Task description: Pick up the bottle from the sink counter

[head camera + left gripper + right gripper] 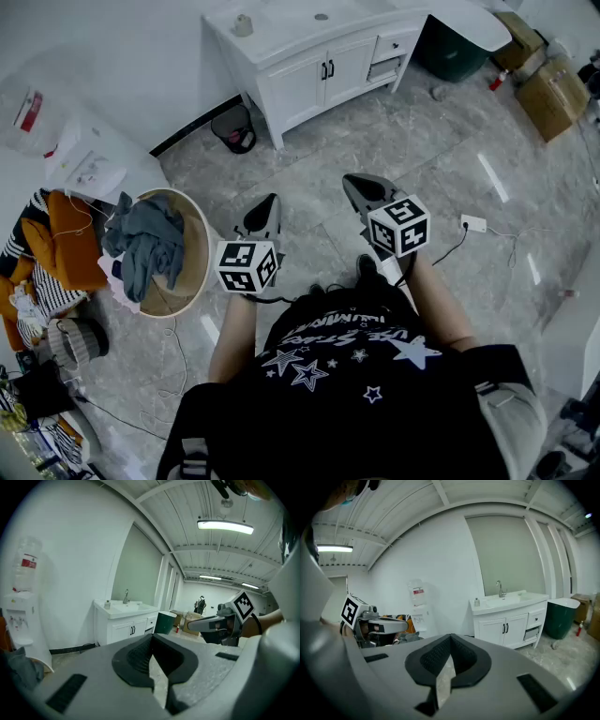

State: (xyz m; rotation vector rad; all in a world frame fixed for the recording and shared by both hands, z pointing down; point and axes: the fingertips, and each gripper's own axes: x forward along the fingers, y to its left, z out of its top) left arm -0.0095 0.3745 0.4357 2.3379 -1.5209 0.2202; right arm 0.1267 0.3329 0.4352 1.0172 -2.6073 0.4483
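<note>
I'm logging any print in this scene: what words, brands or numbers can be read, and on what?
Nothing reads clearly.
White lettering on the person's black shirt: warped, illegible.
Red label on the dispenser bottle: too blurred.
Left marker cube and right marker cube: square patterns only, no words.

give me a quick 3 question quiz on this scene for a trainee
1. True or false: the left gripper holds the bottle.
2. Where does the bottle stand? A) on the floor B) on the sink counter C) in the laundry basket
3. Fill in: the jaws of the right gripper are ____ (open or shut).

Key: 1 false; 2 B; 3 shut
</note>
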